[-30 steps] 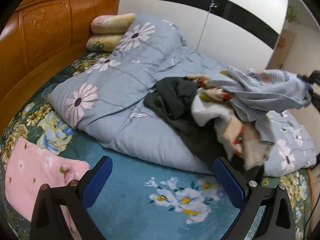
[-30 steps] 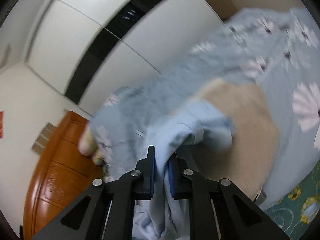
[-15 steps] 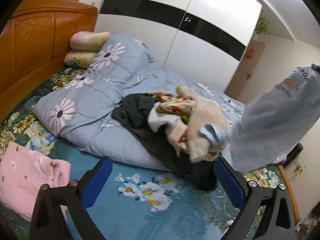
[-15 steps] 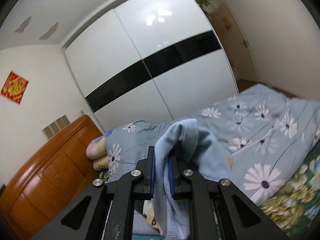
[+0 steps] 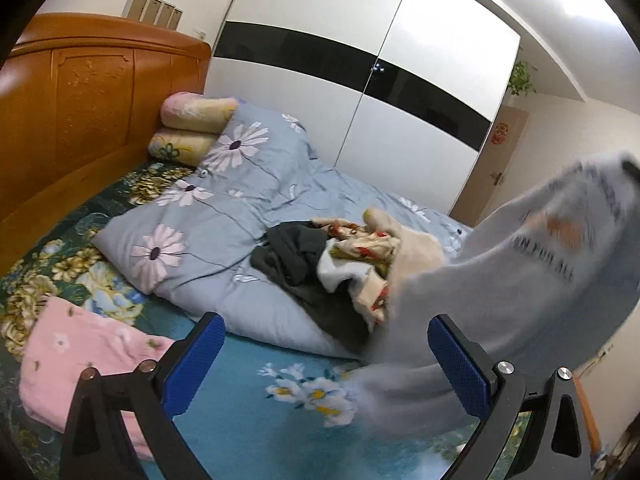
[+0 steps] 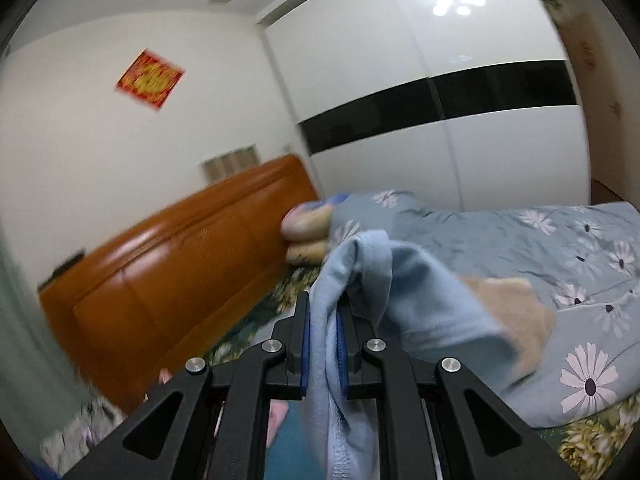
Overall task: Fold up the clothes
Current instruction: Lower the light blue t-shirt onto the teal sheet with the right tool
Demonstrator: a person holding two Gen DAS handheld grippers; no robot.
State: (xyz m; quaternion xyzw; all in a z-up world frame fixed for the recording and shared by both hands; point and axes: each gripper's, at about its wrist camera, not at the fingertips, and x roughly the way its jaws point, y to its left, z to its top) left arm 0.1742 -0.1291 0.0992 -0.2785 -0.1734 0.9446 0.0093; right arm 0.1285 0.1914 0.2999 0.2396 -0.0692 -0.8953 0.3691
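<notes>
Right gripper [image 6: 323, 344] clamped on the light blue garment [image 6: 404, 300]; left gripper [image 5: 324, 360] held nothing, fingers spread.

Your right jaws pinched a gathered edge, and the rest of the blurred garment hung over the teal floral sheet [image 5: 248, 420]. Beyond lay the pile of clothes [image 5: 340, 264] on the grey-blue daisy quilt [image 5: 224, 216], then the pillows [image 5: 196, 124] against the wooden headboard [image 5: 92, 108].

At your nine o'clock the headboard [image 5: 84, 120] is glossy wood; your light-blue garment [image 6: 420, 300] is soft matt cloth
</notes>
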